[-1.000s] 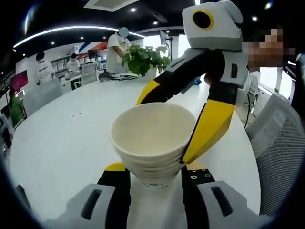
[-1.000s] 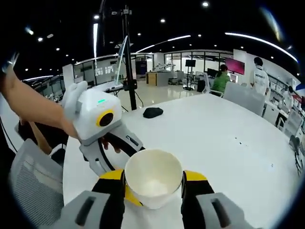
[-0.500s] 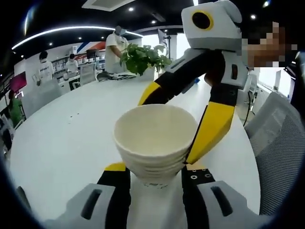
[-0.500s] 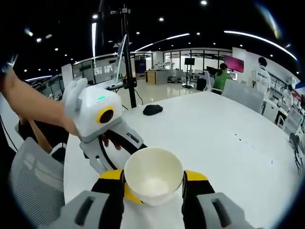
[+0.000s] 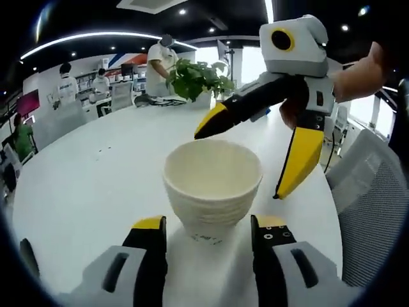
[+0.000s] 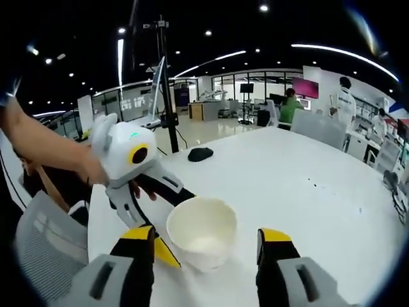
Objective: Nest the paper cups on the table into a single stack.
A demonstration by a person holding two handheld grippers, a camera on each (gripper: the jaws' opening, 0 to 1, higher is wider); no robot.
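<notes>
Both pairs of jaws have spread apart since half a second ago and no longer touch the stack of paper cups (image 5: 212, 187), which stands upright on the white bench (image 5: 83, 192).

Seen from the left gripper view, the left hand-held gripper (image 5: 211, 231) is wide, its yellow-tipped jaws on either side of the stack's base with a gap at each side. Just beyond the stack, the right hand-held gripper (image 5: 252, 157) hangs with its jaws spread wide, one yellow tip past the stack's far rim, the other beside the stack, a hand (image 5: 358, 67) gripping it from behind. Farther along the bench from the stack is a leafy potted plant (image 5: 195, 78).

From the right gripper view, the stack (image 6: 202, 231) stands between the wide jaws of the right hand-held gripper (image 6: 208, 246), clear of both. Beyond the stack lies a small dark object (image 6: 200, 153).
</notes>
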